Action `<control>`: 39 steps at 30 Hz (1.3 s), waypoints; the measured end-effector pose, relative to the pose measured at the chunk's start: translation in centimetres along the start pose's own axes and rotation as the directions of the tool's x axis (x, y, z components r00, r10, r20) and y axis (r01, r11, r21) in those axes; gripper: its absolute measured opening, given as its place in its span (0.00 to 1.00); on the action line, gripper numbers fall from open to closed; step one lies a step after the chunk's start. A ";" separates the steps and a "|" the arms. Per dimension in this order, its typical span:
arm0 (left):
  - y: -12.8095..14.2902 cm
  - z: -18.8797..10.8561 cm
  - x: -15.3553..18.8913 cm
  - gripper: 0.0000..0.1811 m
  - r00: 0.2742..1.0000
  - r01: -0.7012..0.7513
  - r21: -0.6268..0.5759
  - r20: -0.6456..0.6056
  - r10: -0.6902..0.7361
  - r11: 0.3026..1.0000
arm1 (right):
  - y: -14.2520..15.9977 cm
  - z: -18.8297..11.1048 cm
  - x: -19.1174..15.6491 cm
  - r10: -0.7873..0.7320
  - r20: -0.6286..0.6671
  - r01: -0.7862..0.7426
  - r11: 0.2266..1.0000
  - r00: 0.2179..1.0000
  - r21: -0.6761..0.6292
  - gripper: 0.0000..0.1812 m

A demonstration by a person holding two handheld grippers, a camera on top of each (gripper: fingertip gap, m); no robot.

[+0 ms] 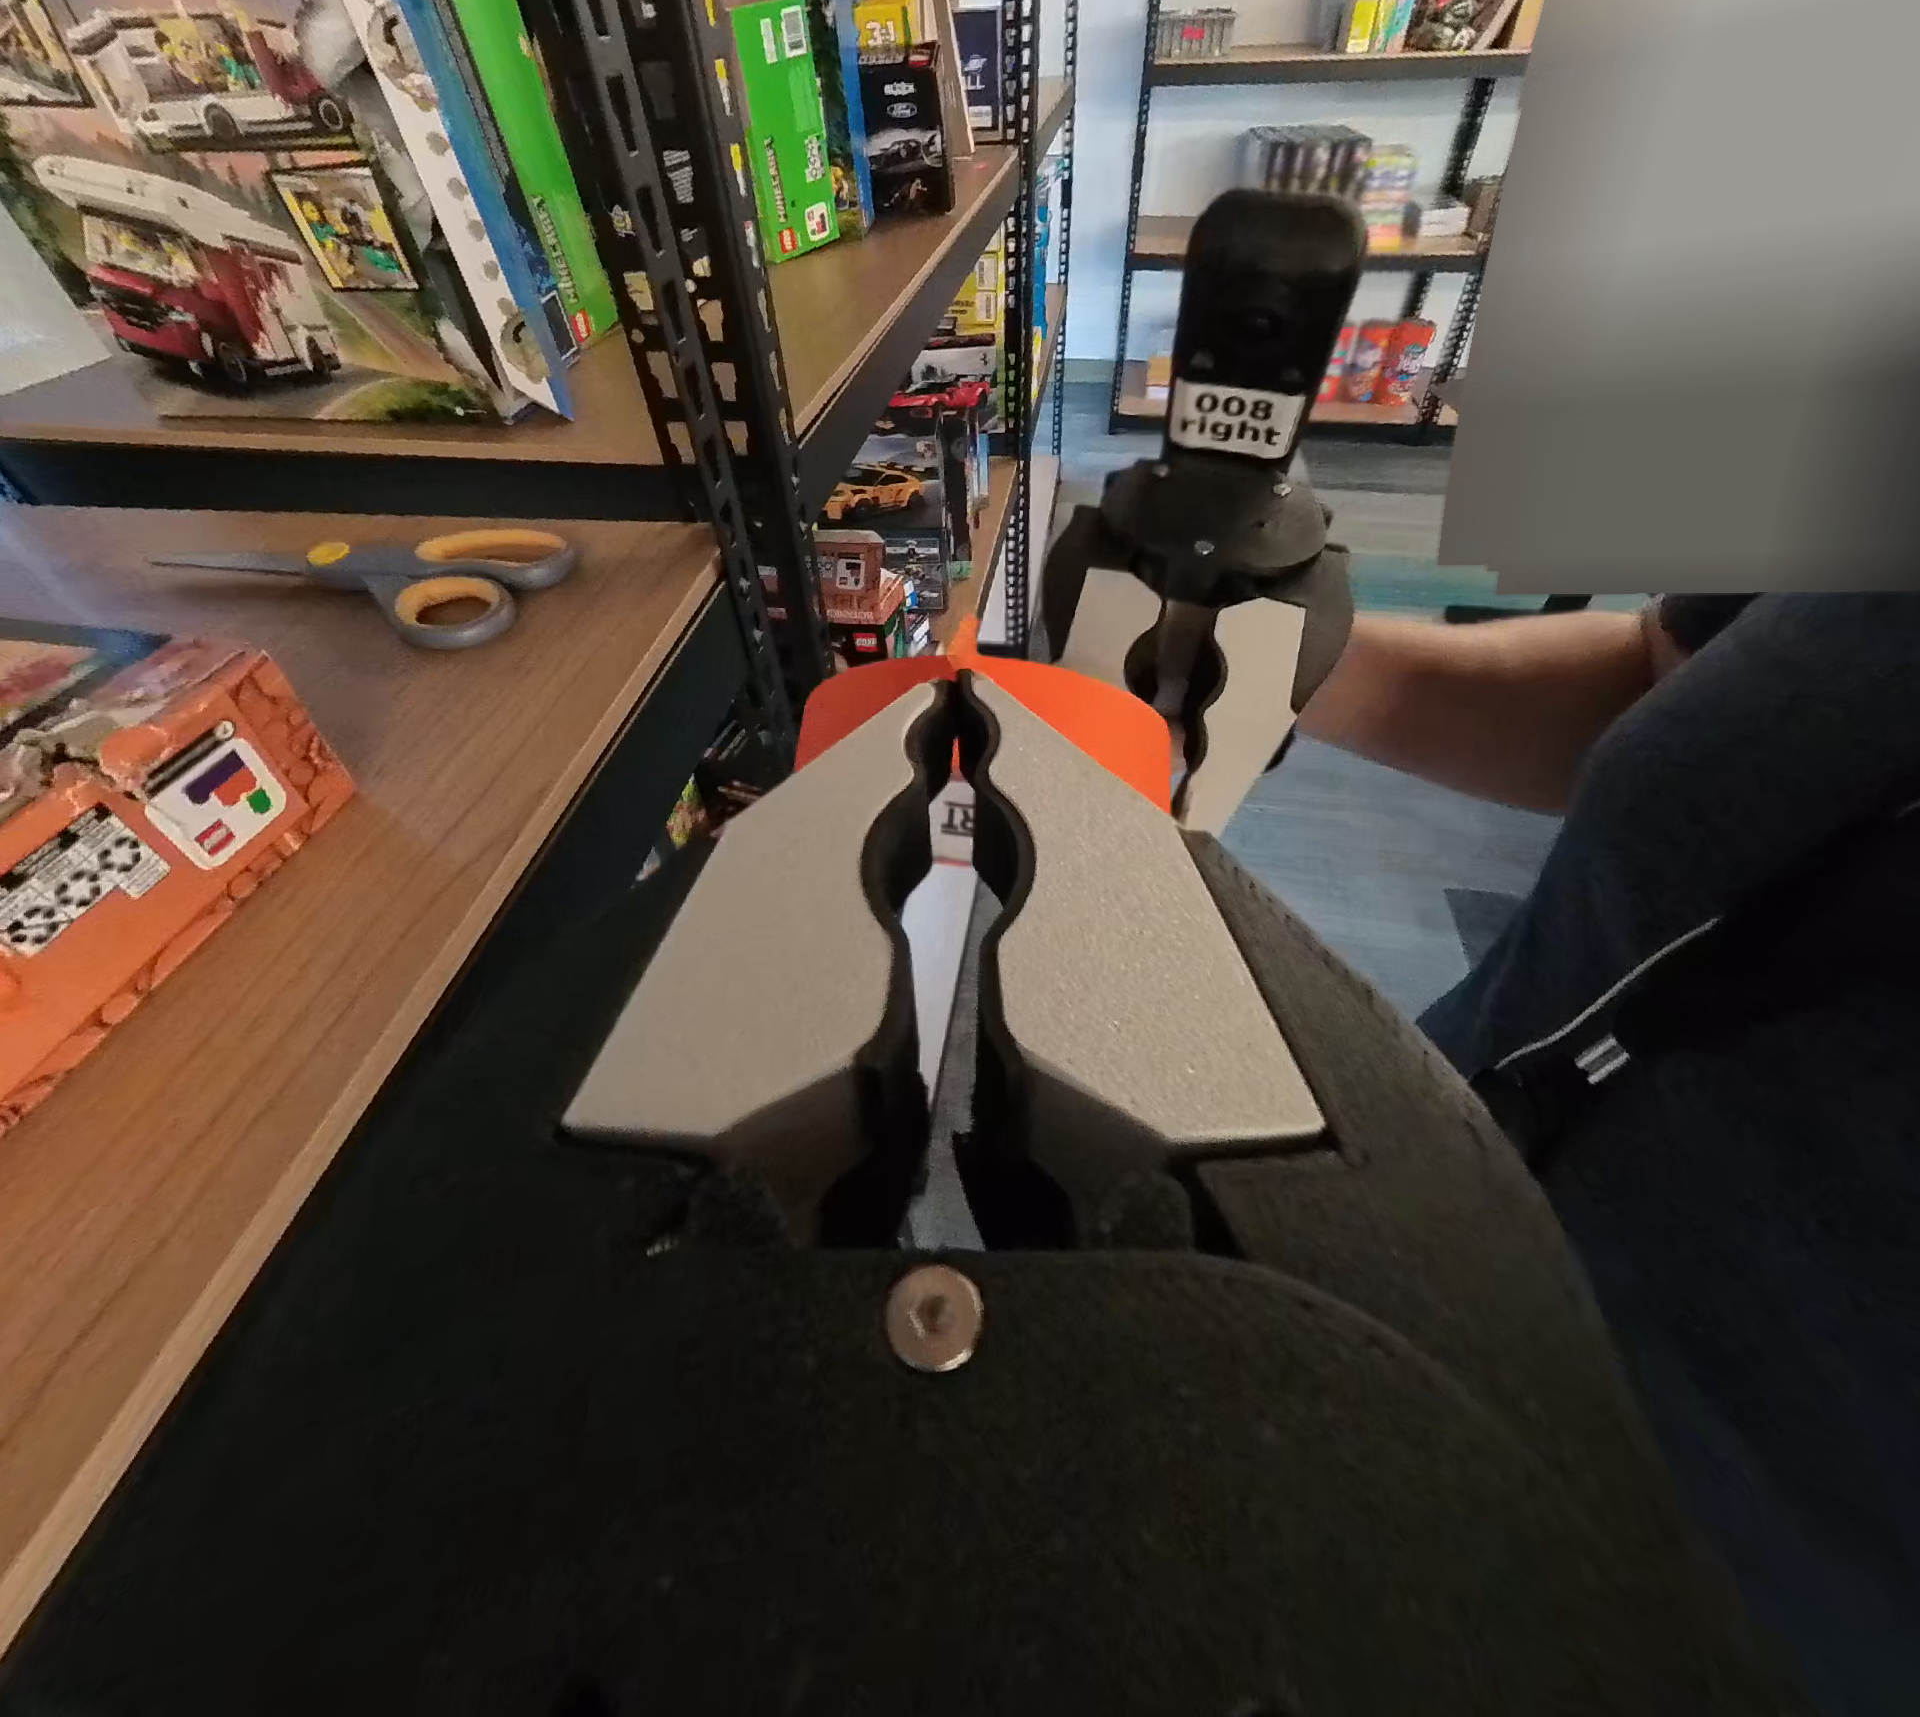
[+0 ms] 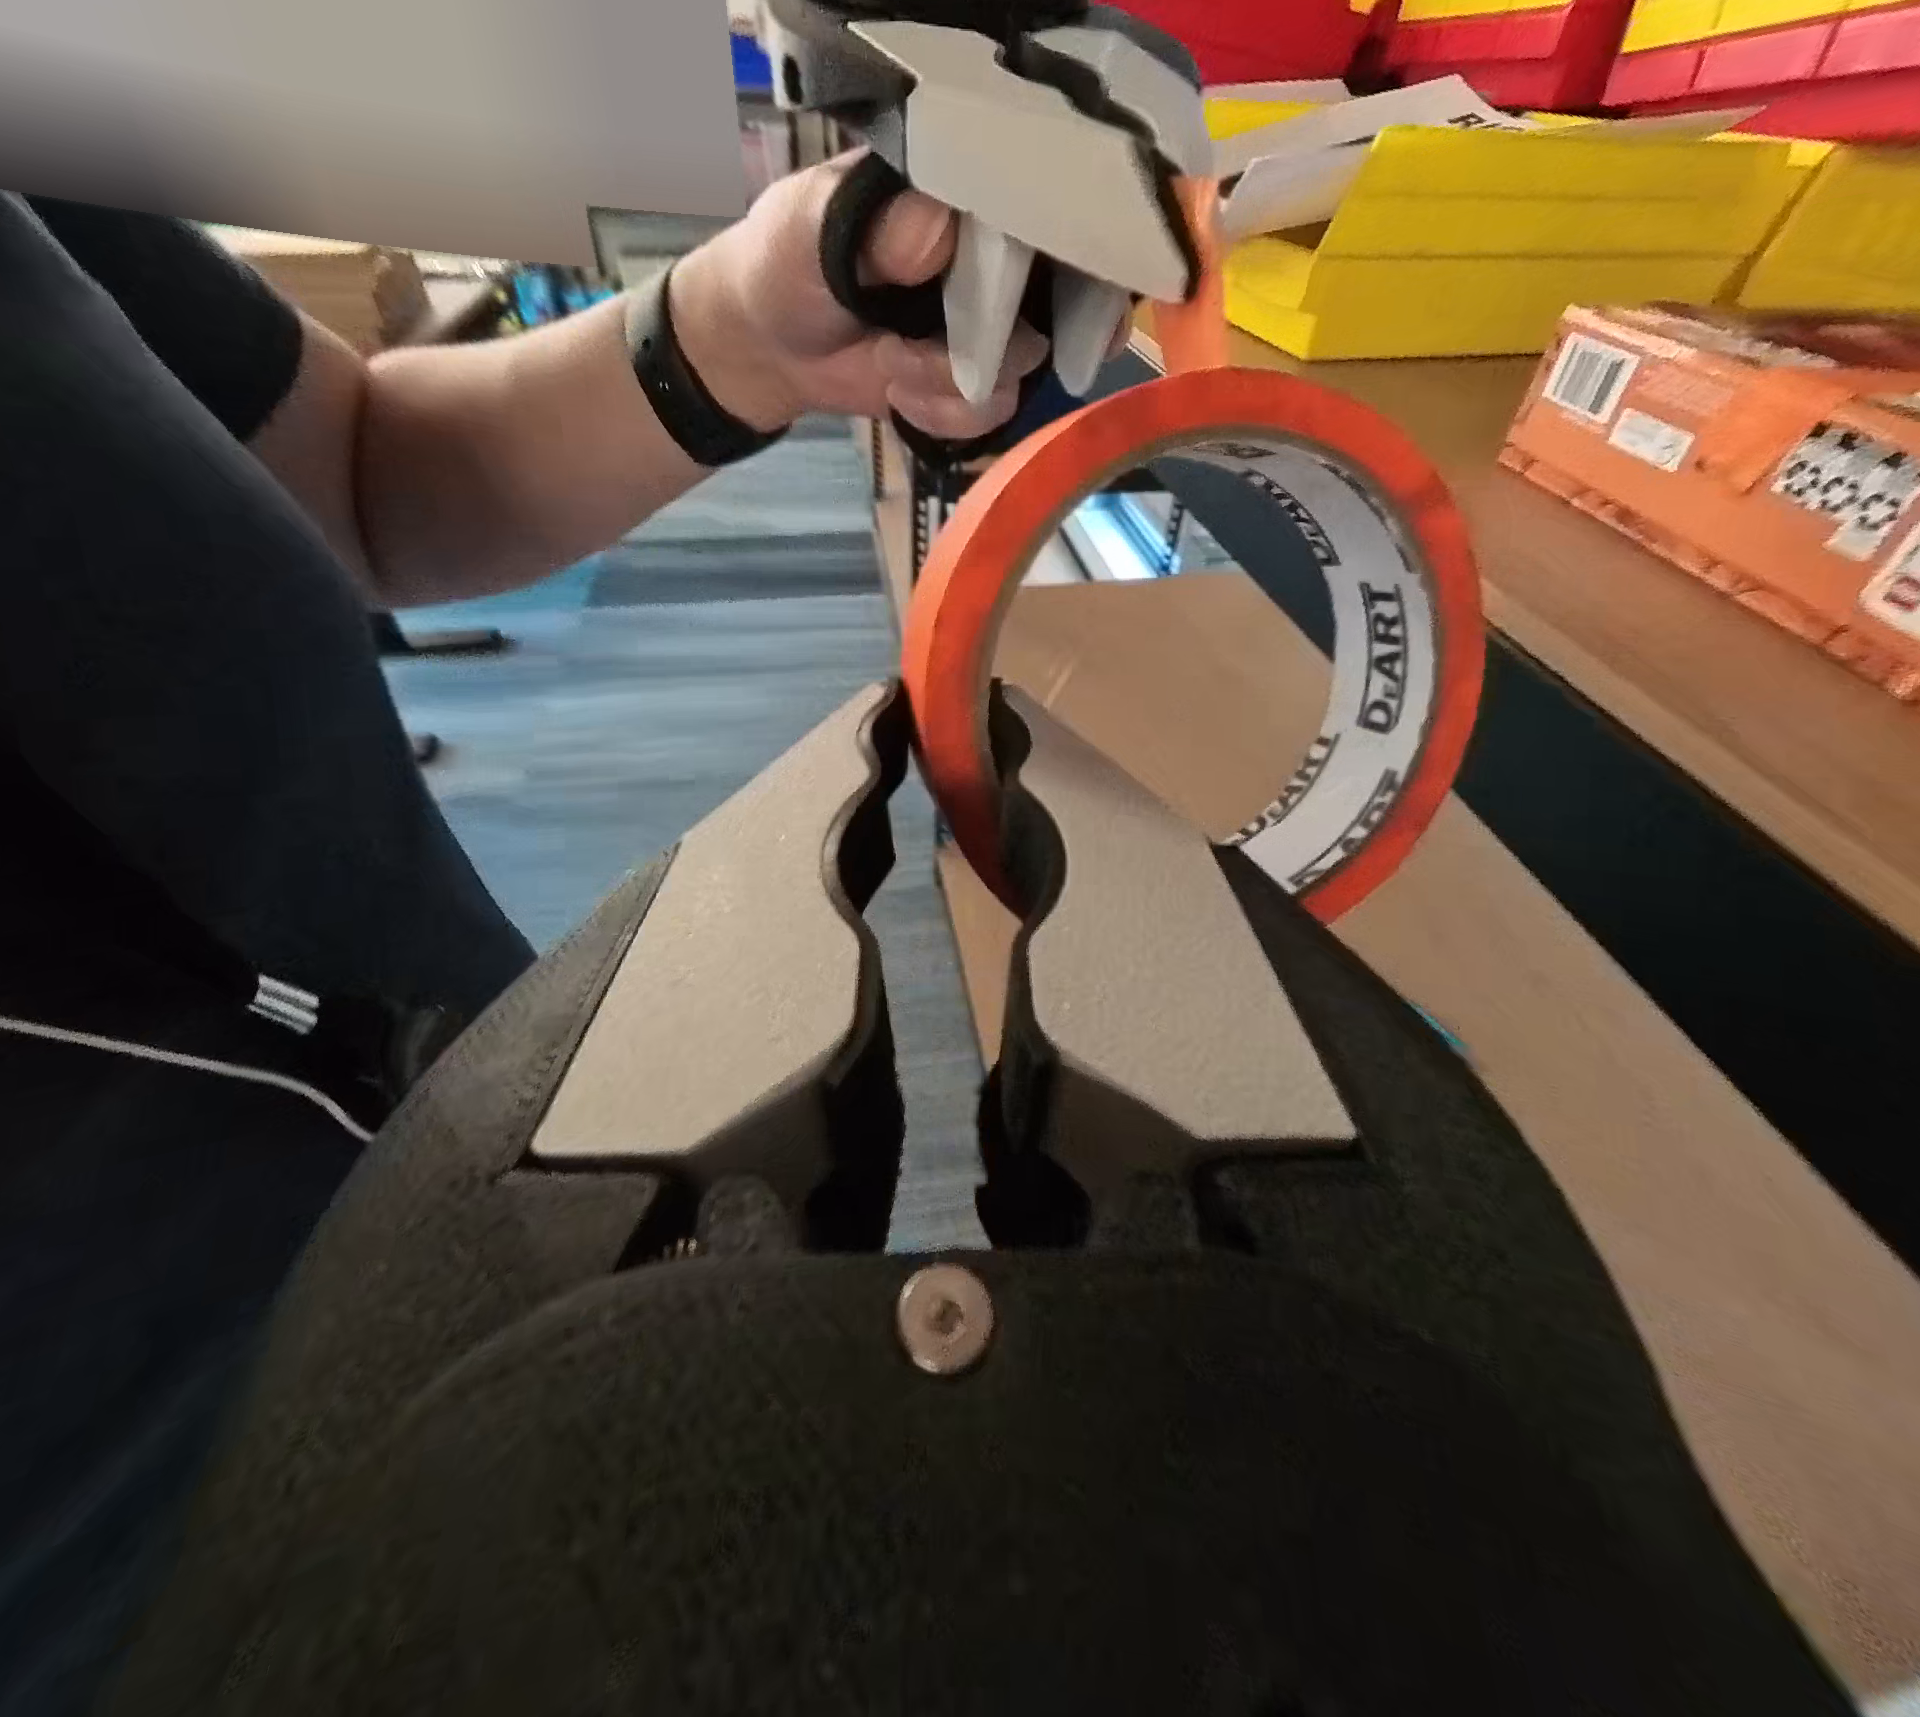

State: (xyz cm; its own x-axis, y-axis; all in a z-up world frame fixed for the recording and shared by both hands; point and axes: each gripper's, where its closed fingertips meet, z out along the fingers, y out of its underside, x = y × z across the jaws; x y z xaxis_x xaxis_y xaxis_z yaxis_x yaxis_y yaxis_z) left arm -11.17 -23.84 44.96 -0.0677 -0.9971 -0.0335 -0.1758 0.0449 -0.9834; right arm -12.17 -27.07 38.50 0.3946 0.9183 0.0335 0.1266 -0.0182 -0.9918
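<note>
Pinching the wall of the orange tape roll between its fingertips, the right hand-held gripper has one finger inside the ring and one outside, and the roll stands on edge in the air. Above the roll, the left hand-held gripper is pressed together on the free end, a short orange strip running from the roll's top up to its tips. A person's hand grips that tool's handle, up and to the left of the roll.

Beyond the roll lies a wooden shelf. An orange box sits on it to the roll's right, with yellow and red bins farther back. In the left wrist view, scissors lie on the shelf well to the roll's left.

In my judgement both holds are shallow, near the tips. The roll's wall is thin and could pivot, so firm squeeze pressure on the right matters. The strip looks best drawn in line with the roll's face, since a sideways pull would likely twist or crease it.
</note>
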 end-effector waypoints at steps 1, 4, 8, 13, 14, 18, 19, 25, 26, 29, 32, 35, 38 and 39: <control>0.0 -0.1 -0.1 0.00 1.000 0.007 -0.004 0.008 -0.007 1.000 | 0.0 0.2 0.0 0.034 0.016 -0.034 0.999 0.999 0.017 0.06; 0.0 -0.2 -0.4 0.00 0.999 0.028 -0.003 0.030 -0.028 1.000 | -0.2 0.8 0.2 0.148 0.068 -0.153 0.985 0.987 0.074 0.06; -0.1 0.0 -0.8 0.00 0.998 0.019 -0.027 0.067 -0.017 0.999 | -0.4 1.5 0.5 0.295 0.135 -0.311 0.943 0.946 0.121 0.05; -0.7 0.0 -1.6 0.00 0.995 0.067 -0.006 0.077 -0.067 0.998 | -0.6 1.7 1.8 0.427 0.151 -0.449 0.878 0.892 0.166 0.06; -0.8 0.1 -1.7 0.00 0.994 0.071 -0.006 0.079 -0.070 0.997 | -0.4 1.8 2.1 0.458 0.147 -0.478 0.863 0.877 0.163 0.06; -0.9 0.7 -2.0 0.00 0.994 0.070 -0.020 0.087 -0.068 0.997 | 0.2 1.8 4.0 0.597 0.146 -0.614 0.770 0.789 0.174 0.06; -0.9 0.9 -2.0 0.00 0.994 0.065 -0.027 0.089 -0.063 0.998 | 0.4 1.8 4.3 0.626 0.148 -0.643 0.747 0.766 0.169 0.06; -1.3 1.4 -2.6 0.00 0.993 0.063 -0.048 0.103 -0.058 0.997 | 1.1 1.7 6.1 0.711 0.099 -0.717 0.681 0.696 0.146 0.05; -1.4 1.5 -2.7 0.00 0.993 0.066 -0.056 0.104 -0.060 0.996 | 1.2 1.8 6.5 0.722 0.079 -0.724 0.674 0.688 0.143 0.05; -1.3 1.5 -3.3 0.00 0.992 0.044 -0.101 0.121 -0.031 0.994 | 1.9 2.2 7.5 0.752 0.008 -0.748 0.655 0.660 0.104 0.05; -1.6 1.3 -3.6 0.00 0.991 0.012 -0.133 0.130 0.006 0.991 | 1.8 2.6 8.4 0.755 -0.041 -0.750 0.655 0.654 0.090 0.04; -2.0 0.3 -4.9 0.00 0.985 -0.008 -0.157 0.170 0.035 0.987 | 0.9 3.0 8.9 0.720 -0.051 -0.715 0.694 0.692 0.089 0.04; -3.1 -1.6 -6.7 0.00 0.978 0.024 -0.138 0.210 0.005 0.990 | 0.5 3.1 8.9 0.614 -0.107 -0.614 0.789 0.782 0.038 0.17; -3.6 -2.3 -7.2 0.00 0.975 0.040 -0.124 0.220 -0.012 0.991 | 0.3 2.9 9.0 0.556 -0.141 -0.560 0.829 0.819 0.016 0.21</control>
State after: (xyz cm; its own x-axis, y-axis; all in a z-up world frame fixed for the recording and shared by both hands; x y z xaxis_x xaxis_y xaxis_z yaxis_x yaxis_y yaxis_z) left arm -12.31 -16.68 49.15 0.1520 -0.9866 -0.0601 -0.2989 0.0121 -0.9542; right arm -11.24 -17.70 38.14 0.5216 0.6865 -0.5066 -0.1304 -0.5226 -0.8426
